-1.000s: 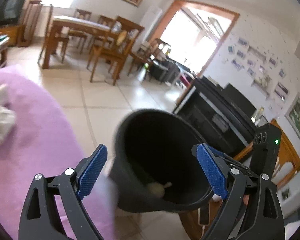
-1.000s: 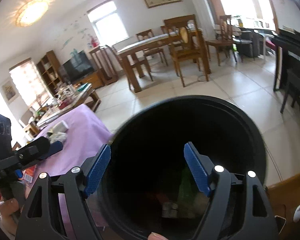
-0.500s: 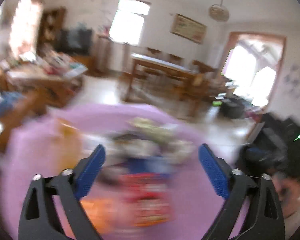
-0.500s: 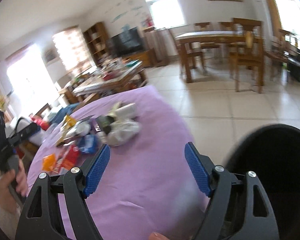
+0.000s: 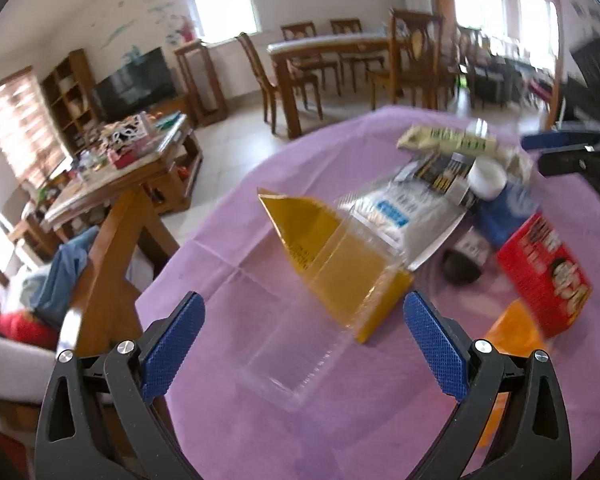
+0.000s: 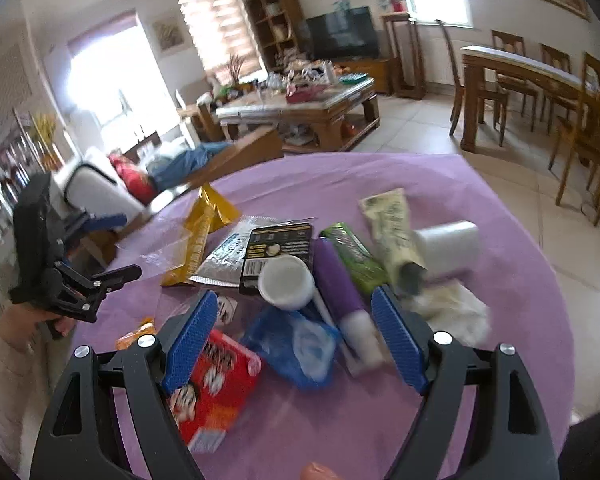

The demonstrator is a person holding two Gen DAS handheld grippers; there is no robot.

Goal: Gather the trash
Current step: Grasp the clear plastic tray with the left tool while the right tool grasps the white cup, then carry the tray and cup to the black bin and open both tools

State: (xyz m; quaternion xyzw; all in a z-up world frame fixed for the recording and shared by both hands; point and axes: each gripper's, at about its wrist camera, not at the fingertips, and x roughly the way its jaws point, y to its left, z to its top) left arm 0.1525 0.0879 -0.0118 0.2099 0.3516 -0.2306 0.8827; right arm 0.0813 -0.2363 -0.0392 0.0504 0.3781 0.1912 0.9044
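both tongs, left (image 5: 303, 351) and right (image 6: 288, 336), gape empty above bare purple tablecloth (image 6: 340, 432) edging the trash.

Bright window daylight, blown-out glare, motion blur, heavy fisheye edge distortion.

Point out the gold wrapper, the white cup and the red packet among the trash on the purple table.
gold wrapper (image 5: 320, 248): left wrist view, on its flat gold face.
white cup (image 6: 286, 284): right wrist view, on its round top.
red packet (image 6: 214, 384): right wrist view, on its printed front.
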